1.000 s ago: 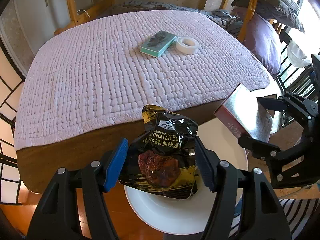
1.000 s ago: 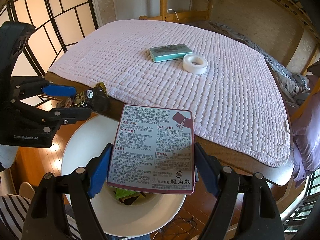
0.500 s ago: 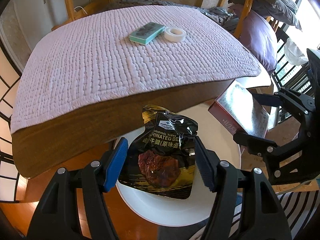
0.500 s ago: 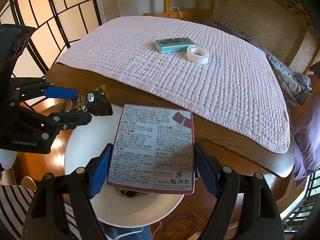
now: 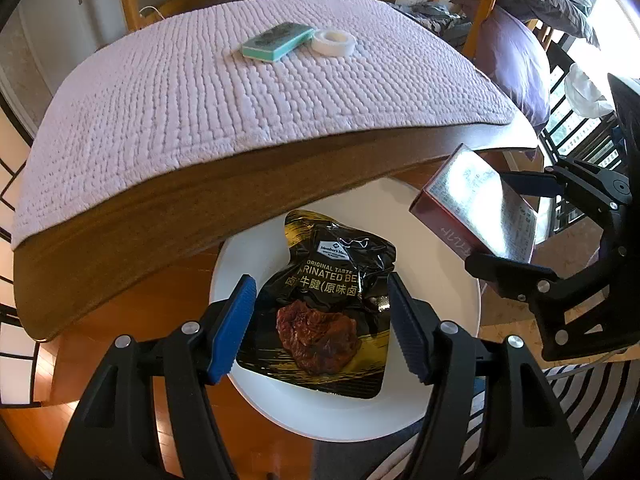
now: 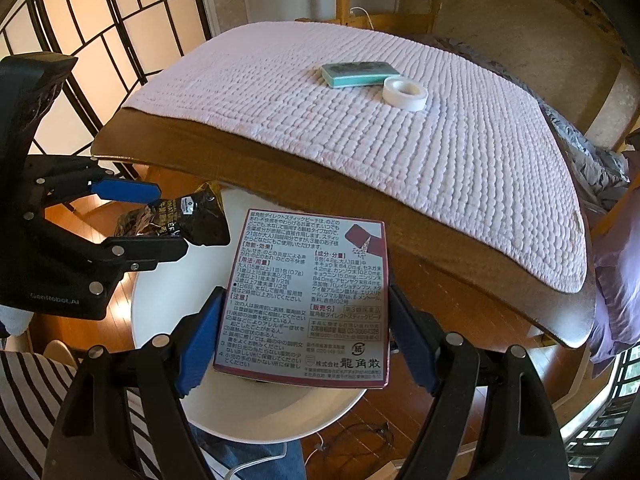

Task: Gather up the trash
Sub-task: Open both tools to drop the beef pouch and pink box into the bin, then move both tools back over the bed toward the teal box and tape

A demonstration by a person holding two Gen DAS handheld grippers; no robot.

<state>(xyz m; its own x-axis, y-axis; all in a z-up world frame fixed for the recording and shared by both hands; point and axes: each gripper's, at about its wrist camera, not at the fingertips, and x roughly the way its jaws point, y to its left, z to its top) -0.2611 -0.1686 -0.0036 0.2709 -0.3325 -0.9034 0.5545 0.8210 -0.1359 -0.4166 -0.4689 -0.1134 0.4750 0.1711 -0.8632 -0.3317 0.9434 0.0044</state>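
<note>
My left gripper [image 5: 320, 320] is shut on a black and gold beef snack pouch [image 5: 324, 308], hanging above a round white bin [image 5: 436, 392] on the floor. My right gripper [image 6: 302, 336] is shut on a dark red medicine box [image 6: 308, 304] with white printed text, also over the white bin [image 6: 160, 316]. In the left wrist view the medicine box [image 5: 476, 216] and the right gripper [image 5: 516, 224] show at the right. In the right wrist view the left gripper [image 6: 140, 220] with the pouch [image 6: 180, 220] is at the left. The bin's inside is mostly hidden behind both items.
A low wooden table [image 5: 160, 224] with a pink quilted cover [image 5: 240, 96] stands just beyond the bin. On it lie a teal box [image 5: 276, 40] and a white tape roll [image 5: 334, 42]. Striped fabric [image 6: 24, 400] lies near the bin. Cushions [image 5: 516, 60] sit at the right.
Both grippers have drawn back from the table with their items, bringing them over the white bin. The table edge now sits higher in both views. Both grips are unchanged.
</note>
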